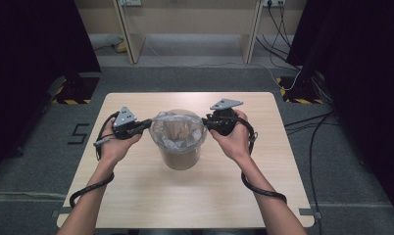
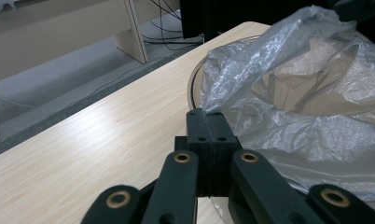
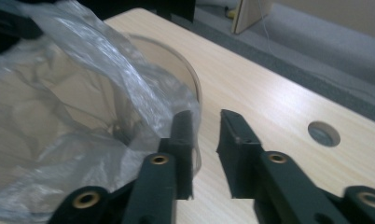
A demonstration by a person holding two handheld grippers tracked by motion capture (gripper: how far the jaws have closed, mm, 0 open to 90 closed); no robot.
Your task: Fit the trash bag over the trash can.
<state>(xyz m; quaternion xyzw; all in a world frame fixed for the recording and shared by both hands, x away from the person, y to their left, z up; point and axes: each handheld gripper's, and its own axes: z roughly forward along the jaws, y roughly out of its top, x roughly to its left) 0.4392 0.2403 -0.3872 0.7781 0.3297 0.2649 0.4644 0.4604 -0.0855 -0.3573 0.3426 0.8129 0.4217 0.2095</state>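
Observation:
A clear round bin (image 1: 180, 159) stands mid-table, lined with a thin clear plastic bag (image 1: 178, 133). My left gripper (image 1: 148, 122) is at the bin's left rim. In the left gripper view its jaws (image 2: 205, 114) are shut on a pinch of the bag's edge (image 2: 293, 93), beside the bin rim (image 2: 193, 81). My right gripper (image 1: 205, 121) is at the right rim. In the right gripper view it (image 3: 206, 116) stands open, with bare table in the gap. The bag (image 3: 59, 107) drapes against its left finger (image 3: 182, 133), and the bin wall (image 3: 185, 70) runs just behind that finger.
The bin stands on a light wooden table (image 1: 136, 196), which has a round hole (image 3: 323, 134) near the right gripper. Beyond the far edge are grey floor, wooden desk legs (image 1: 129, 39) and loose cables (image 1: 283, 29). Dark curtains flank both sides.

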